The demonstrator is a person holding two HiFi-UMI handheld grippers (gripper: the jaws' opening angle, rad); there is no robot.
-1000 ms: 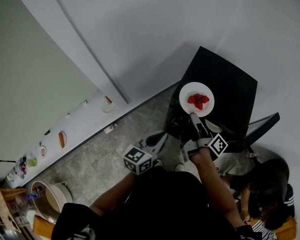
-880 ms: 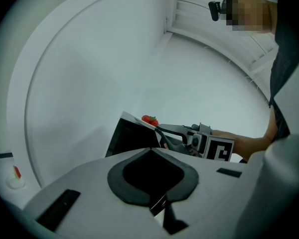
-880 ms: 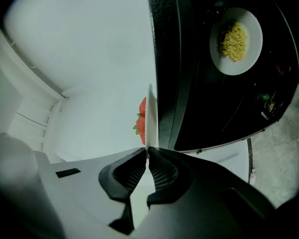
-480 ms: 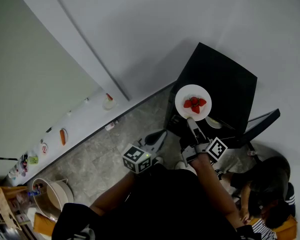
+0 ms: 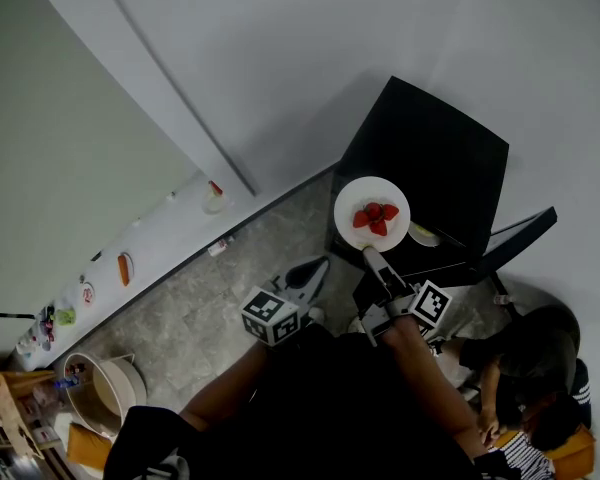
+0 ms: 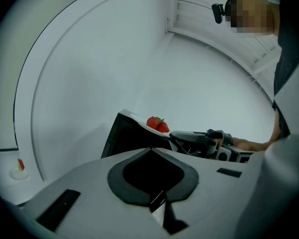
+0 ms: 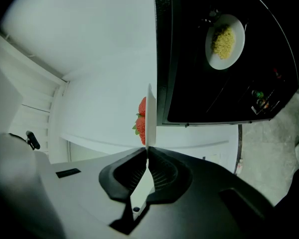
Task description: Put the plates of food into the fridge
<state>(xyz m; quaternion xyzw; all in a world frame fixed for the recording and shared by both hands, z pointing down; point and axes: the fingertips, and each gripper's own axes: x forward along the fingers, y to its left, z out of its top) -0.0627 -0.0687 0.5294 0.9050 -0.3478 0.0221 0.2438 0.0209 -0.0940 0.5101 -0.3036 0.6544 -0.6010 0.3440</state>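
— Pinching the strawberry plate by its near rim, the right gripper in the head view holds it level ahead, likely so the berries stay put, at the fridge mouth.
— Left gripper view?
— The left gripper has its jaws together and empty; the plate sits ahead, to its right.
— Right gripper view?
— Pads clamp the rim. Beyond them, a plate of yellow food already occupies the fridge.
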